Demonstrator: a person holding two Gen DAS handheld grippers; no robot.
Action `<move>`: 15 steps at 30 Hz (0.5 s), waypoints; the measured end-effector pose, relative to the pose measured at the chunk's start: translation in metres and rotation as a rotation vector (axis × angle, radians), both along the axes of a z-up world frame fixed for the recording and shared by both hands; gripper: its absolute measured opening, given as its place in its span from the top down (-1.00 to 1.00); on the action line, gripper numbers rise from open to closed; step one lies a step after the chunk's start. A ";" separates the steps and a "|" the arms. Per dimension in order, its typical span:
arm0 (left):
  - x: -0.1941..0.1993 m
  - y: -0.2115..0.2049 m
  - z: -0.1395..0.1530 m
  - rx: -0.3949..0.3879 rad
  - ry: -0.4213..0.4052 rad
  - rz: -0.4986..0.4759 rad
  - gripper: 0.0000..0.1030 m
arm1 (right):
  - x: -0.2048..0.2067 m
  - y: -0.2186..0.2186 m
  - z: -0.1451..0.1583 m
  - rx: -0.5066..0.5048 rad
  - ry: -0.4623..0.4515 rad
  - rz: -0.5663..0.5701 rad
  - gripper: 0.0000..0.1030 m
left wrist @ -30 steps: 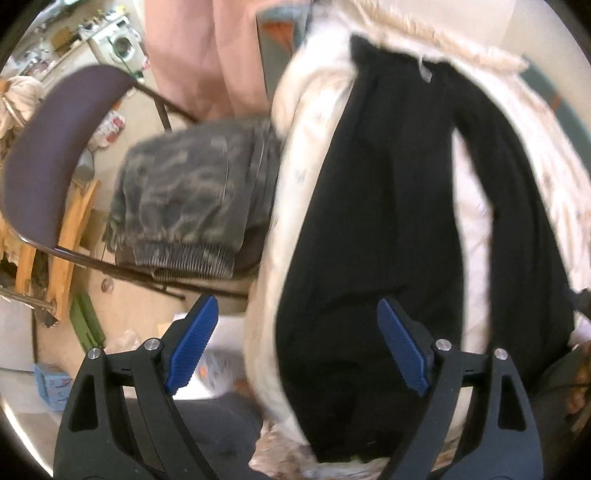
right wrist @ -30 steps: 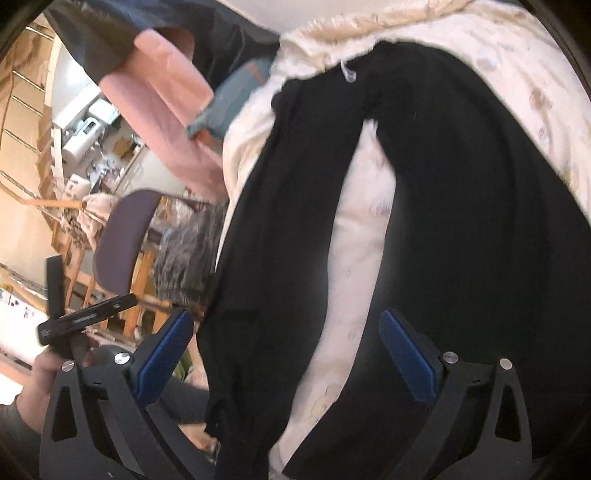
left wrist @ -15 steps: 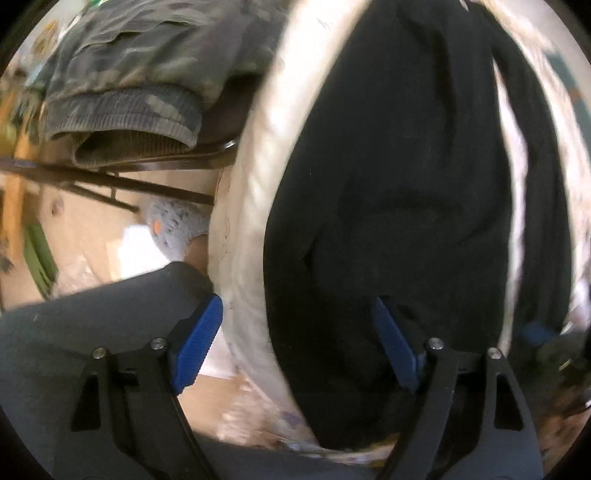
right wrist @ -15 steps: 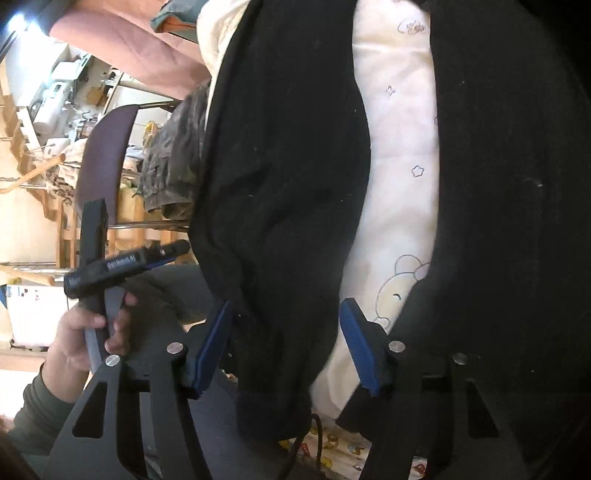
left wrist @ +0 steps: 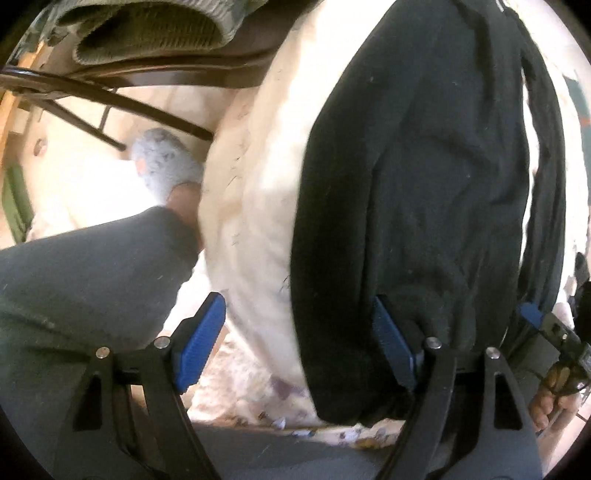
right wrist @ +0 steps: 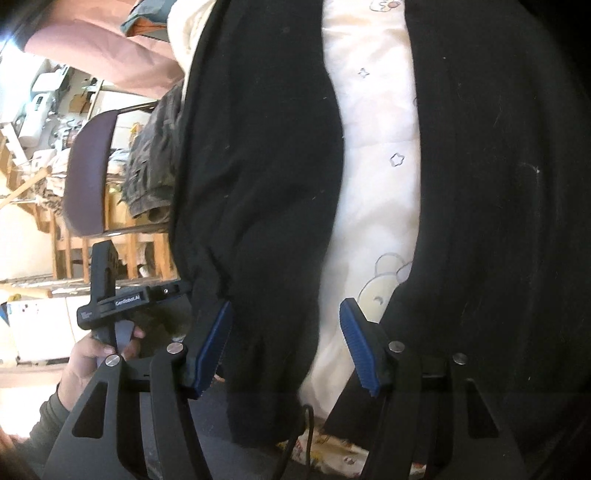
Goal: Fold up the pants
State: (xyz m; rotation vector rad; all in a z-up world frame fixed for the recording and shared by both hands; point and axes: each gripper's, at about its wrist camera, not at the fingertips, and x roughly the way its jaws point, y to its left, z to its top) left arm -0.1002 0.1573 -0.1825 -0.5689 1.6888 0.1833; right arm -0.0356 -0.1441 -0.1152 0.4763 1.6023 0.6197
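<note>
Black pants (right wrist: 258,177) lie lengthwise on a cream cartoon-print bedspread (right wrist: 373,155), legs apart, hems at the near edge. My right gripper (right wrist: 284,347) is open astride the left leg's hem; its left pad touches the cloth and its right pad rests over bare bedspread. My left gripper (left wrist: 295,343) is open and points steeply down at the bed's left side. Its right pad (left wrist: 391,347) digs into the same black leg (left wrist: 424,184), and its left pad hangs off the bed edge. Nothing is pinched.
Left of the bed stands a dark chair (right wrist: 88,173) with a camouflage garment (left wrist: 147,33) on its seat. A person's grey trouser leg (left wrist: 85,280) and a slippered foot (left wrist: 166,162) are beside the bed. A hand (right wrist: 92,354) holds the other gripper's handle.
Both grippers dropped and tipped down toward the near end of the pants. The right jaws narrowed around the left leg's hem. The left jaws narrowed slightly.
</note>
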 end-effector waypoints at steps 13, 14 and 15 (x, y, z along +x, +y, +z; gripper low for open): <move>-0.008 -0.010 -0.007 0.030 0.055 -0.034 -0.51 | -0.028 0.043 -0.026 -0.104 0.021 0.135 0.87; -0.007 -0.012 -0.011 0.031 0.063 -0.039 -0.49 | -0.028 0.040 -0.020 -0.083 0.010 0.121 0.88; -0.003 -0.016 -0.016 0.014 0.063 -0.048 -0.31 | -0.028 0.039 -0.012 -0.070 -0.015 0.126 0.88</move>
